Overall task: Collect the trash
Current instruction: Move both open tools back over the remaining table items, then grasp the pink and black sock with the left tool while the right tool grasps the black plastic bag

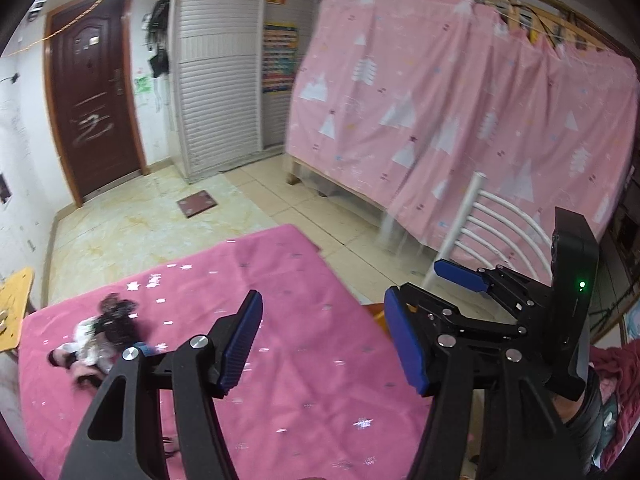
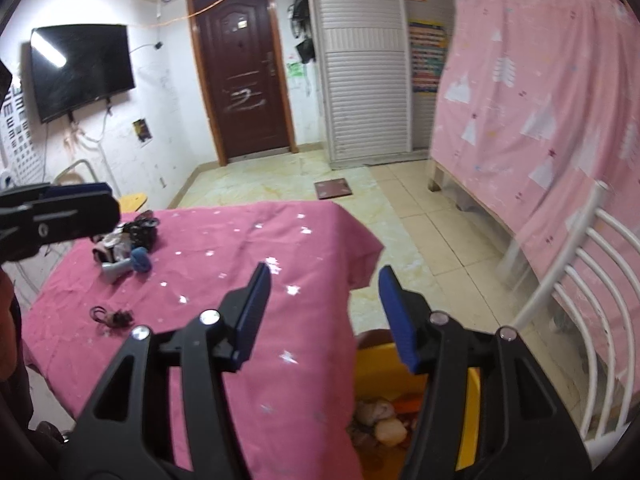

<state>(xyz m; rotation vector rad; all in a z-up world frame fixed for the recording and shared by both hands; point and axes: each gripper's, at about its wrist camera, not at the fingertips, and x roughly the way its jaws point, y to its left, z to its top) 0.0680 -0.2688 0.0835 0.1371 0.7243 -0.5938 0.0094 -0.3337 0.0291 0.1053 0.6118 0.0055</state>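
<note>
The left hand-held gripper (image 1: 320, 344) is nearest in its own view, its two blue-padded jaws standing apart with nothing between them, over the pink star-printed cloth (image 1: 304, 360) that covers the desk. The right hand-held gripper (image 2: 324, 316) likewise has its two jaws parted and empty; it hangs over the desk's near right corner.

Just below that corner stands one yellow bin (image 2: 470, 432) on the floor, with several pale crumpled pieces of trash (image 2: 386, 426) already lying inside it — their exact number cannot be told.

Farther out on the cloth, toward the left, lies one small dark tangle (image 2: 114, 317), apart from the rest. Beyond it, near the far left edge of the desk, sits one heap of clutter (image 2: 128, 246) — dark, white and pinkish bits together with a blue-headed thing on a pale handle; the pieces overlap and are too blurred to count.

To the right, one white metal chair back (image 2: 576, 300) stands beside the desk. Behind it hangs one pink curtain (image 1: 440, 92) with white trees and mountains. On the tiled floor lies one square dark-red scale (image 2: 333, 189). At the far wall are one brown door (image 2: 244, 76), one white slatted wardrobe (image 2: 364, 80) and one black television (image 2: 80, 68).
</note>
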